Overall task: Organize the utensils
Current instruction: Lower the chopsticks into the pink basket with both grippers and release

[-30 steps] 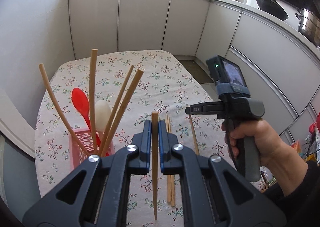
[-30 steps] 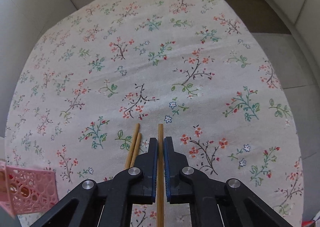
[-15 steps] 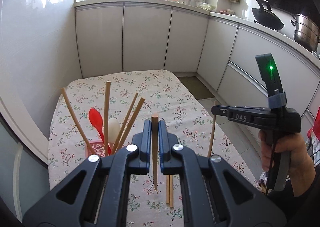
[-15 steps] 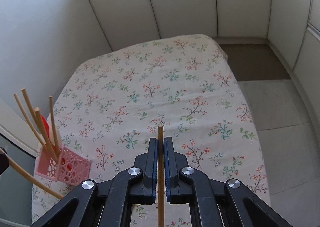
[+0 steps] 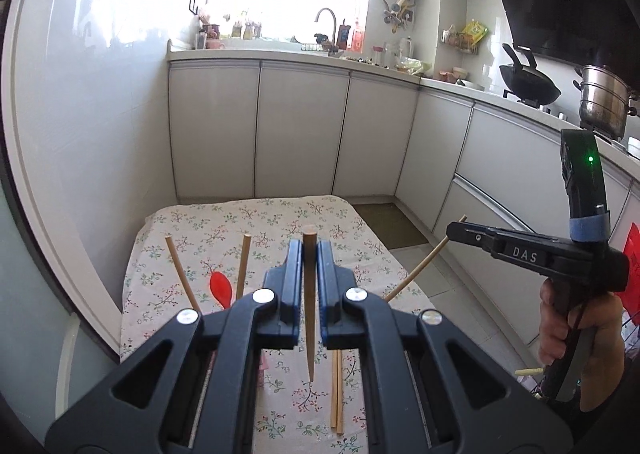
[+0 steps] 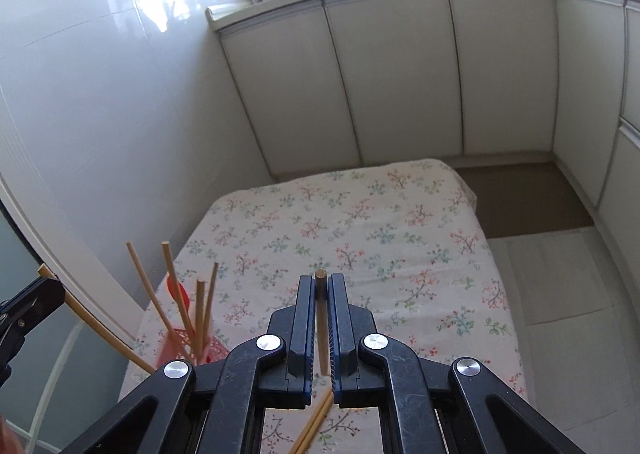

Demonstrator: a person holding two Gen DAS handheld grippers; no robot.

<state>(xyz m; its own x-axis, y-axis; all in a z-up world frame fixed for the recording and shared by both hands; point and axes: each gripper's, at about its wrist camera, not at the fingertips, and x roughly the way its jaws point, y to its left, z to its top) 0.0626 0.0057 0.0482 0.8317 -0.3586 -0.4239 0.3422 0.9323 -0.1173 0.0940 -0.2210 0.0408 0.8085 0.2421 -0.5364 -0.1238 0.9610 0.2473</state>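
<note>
Your widest boundary is the run of white cabinets (image 6: 400,85) curving round the far end and the right of the room, with the pale wall (image 6: 100,113) hard against the table's left edge. The table (image 6: 360,221), under a floral cloth, reaches from that wall toward the cabinets; its far end stops short of them, leaving a strip of dark mat (image 6: 520,197) and light floor (image 6: 560,294) open along the right side. Most of the cloth ahead of you is bare, so there is free room over the middle and far half of the table. The crowded corner is near left: the pink basket (image 6: 180,346) stands by the table's left edge, close to the wall, with several chopsticks leaning out of it at different tilts and a red spoon (image 5: 221,288) among them. Two loose chopsticks (image 5: 336,390) lie side by side, touching, on the cloth near the near edge. Your left gripper (image 5: 309,274) has its jaws pressed together on one chopstick (image 5: 309,318), which stands nearly upright between them with its tapered tip hanging clear above the cloth. Your right gripper (image 6: 321,306) is likewise clamped on a chopstick (image 6: 322,330); in the left wrist view that stick slants down and left from the jaws, out beyond the table's right edge and over the floor. Your right hand (image 5: 576,342) on the handle sits well off to the right of the table.
</note>
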